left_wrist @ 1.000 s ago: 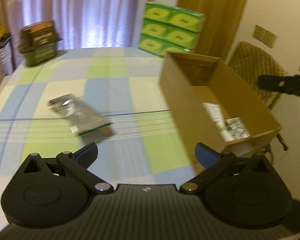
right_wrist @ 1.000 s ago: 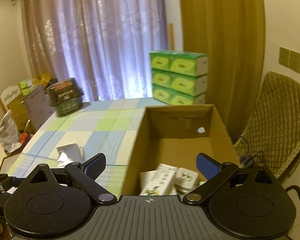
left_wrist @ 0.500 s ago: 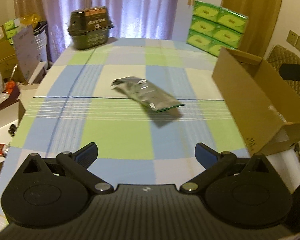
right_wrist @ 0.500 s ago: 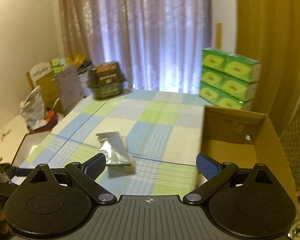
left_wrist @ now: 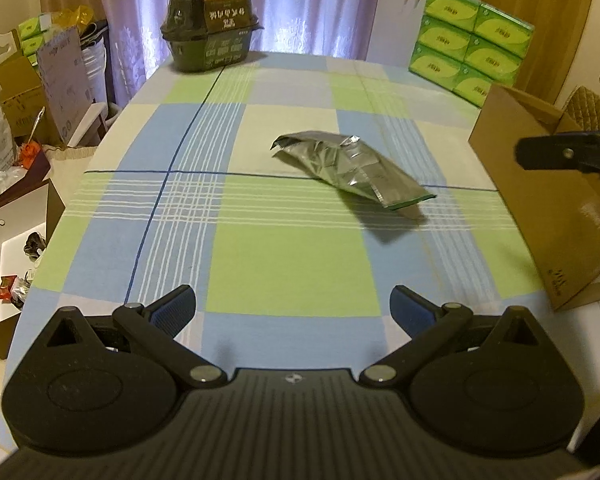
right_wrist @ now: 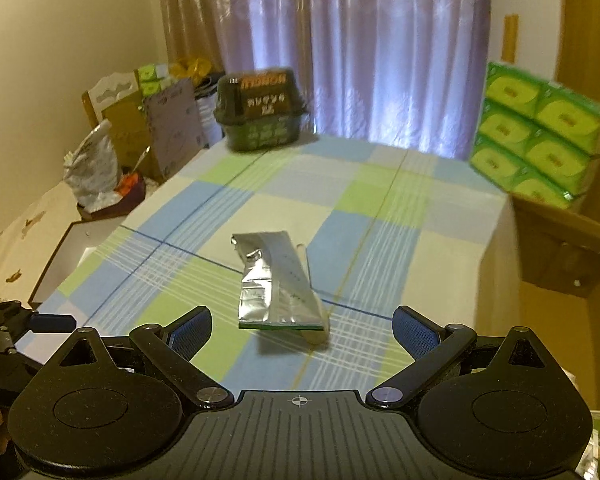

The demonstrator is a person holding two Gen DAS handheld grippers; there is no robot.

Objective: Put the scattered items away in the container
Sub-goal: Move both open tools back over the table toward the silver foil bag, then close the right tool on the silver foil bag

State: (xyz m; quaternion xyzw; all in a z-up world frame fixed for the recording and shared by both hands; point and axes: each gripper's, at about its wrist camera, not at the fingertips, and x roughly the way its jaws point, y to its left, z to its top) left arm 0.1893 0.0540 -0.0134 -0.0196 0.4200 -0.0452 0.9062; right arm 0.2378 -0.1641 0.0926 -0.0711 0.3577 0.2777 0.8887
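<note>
Silver foil pouch point(left_wrist: 352, 168) on checked tablecloth point(left_wrist: 284, 264) beside cardboard box point(left_wrist: 548, 208); both grippers' jaws wide, empty.

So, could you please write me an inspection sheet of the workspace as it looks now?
Surface: checked tablecloth on the table.
Job's things: silver foil pouch lying flat mid-table; cardboard box at the right edge.
Clutter: dark lidded tub and stacked green tissue packs at the far end.
Grippers: left claw open, empty; right claw open, empty, facing the pouch.
Cables: nothing seen.
Surroundings: curtains; boxes and bags on the floor.
</note>
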